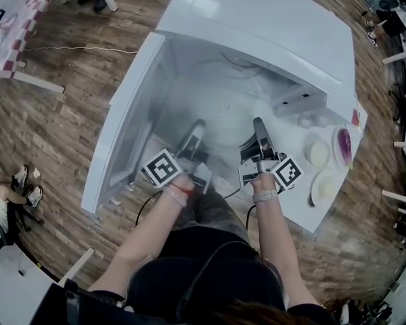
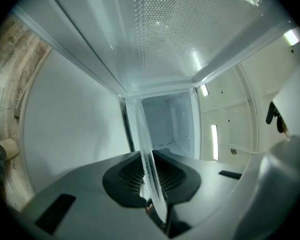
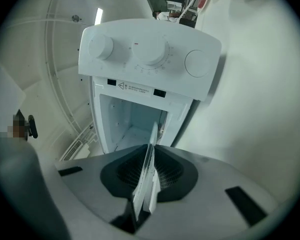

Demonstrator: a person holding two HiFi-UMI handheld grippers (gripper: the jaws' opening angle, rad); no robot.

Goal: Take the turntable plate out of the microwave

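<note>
Turntable plate (image 2: 149,159): a clear, colourless glass disc with a thin, rounded rim, seen edge-on in both gripper views and as a pale, hazy round in the head view. It is held level at the open mouth of the white microwave (image 1: 257,26), partly inside the cavity, with the door (image 1: 122,124) swung out to the left. The left tool (image 1: 197,133) is clamped on the plate's left rim and the right tool (image 1: 259,128) on its right rim. Three small dishes (image 1: 318,153) stand on the counter (image 1: 304,212) beside the microwave.
</note>
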